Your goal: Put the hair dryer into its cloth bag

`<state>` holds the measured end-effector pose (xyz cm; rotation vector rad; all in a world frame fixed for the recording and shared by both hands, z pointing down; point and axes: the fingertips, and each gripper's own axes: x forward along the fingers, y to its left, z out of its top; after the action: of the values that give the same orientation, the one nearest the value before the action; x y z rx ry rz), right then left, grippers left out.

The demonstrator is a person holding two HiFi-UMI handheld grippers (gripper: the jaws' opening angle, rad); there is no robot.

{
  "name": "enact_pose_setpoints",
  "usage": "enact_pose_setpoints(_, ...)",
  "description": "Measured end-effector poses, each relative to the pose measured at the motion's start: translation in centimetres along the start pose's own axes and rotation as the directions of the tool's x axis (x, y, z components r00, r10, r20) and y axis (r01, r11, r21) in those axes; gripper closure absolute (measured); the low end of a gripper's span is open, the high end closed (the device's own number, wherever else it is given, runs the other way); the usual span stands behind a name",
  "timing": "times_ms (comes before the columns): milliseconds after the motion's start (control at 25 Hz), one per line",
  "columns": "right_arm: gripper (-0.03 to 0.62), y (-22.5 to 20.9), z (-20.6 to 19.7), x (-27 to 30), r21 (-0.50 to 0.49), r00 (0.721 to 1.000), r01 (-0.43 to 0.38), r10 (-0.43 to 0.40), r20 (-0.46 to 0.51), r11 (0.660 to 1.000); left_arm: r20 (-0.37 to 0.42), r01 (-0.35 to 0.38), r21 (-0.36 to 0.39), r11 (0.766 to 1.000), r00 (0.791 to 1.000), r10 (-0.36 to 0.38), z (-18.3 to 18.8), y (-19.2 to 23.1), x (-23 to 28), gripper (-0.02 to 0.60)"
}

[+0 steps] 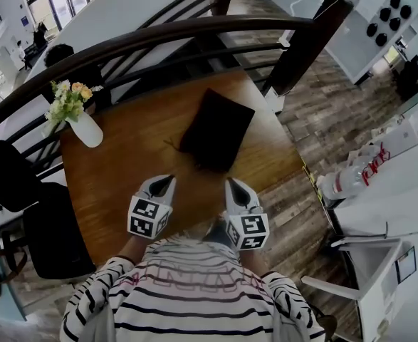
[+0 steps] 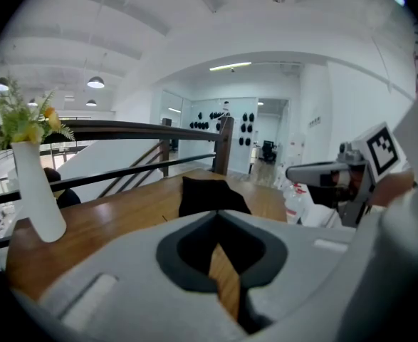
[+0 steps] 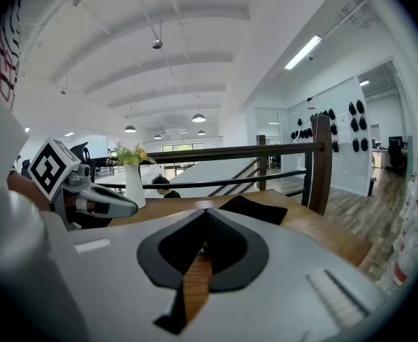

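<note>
A black cloth bag point(image 1: 217, 128) lies flat on the wooden table point(image 1: 137, 184), toward its far side; it also shows as a dark shape point(image 2: 210, 195) in the left gripper view and as a dark shape point(image 3: 255, 208) in the right gripper view. No hair dryer is in sight outside the bag. My left gripper point(image 1: 167, 181) and right gripper point(image 1: 231, 184) hover side by side over the table's near edge, well short of the bag. Both are shut with nothing between the jaws.
A white vase with flowers point(image 1: 82, 122) stands at the table's far left corner. A dark railing point(image 1: 166, 38) curves behind the table. A black chair point(image 1: 48, 234) stands at the left, and a white counter with a bottle point(image 1: 347, 180) at the right.
</note>
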<state>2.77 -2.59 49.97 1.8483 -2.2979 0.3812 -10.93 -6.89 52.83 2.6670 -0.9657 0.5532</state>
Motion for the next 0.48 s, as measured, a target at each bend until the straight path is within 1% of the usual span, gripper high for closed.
enact_pose_setpoints(280, 0.595, 0.51, -0.01, -0.18, -0.013, 1.000, 0.007, -0.007, 0.002, 1.000, 0.009, -0.010, -0.004, 1.000, 1.000, 0.010, -0.35, 0.13, -0.71, 0.578)
enact_pose_setpoints(480, 0.595, 0.56, -0.03, -0.29, -0.015, 1.000, 0.011, -0.011, 0.004, 1.000, 0.010, -0.003, -0.003, 1.000, 1.000, 0.003, -0.39, -0.16, -0.62, 0.578)
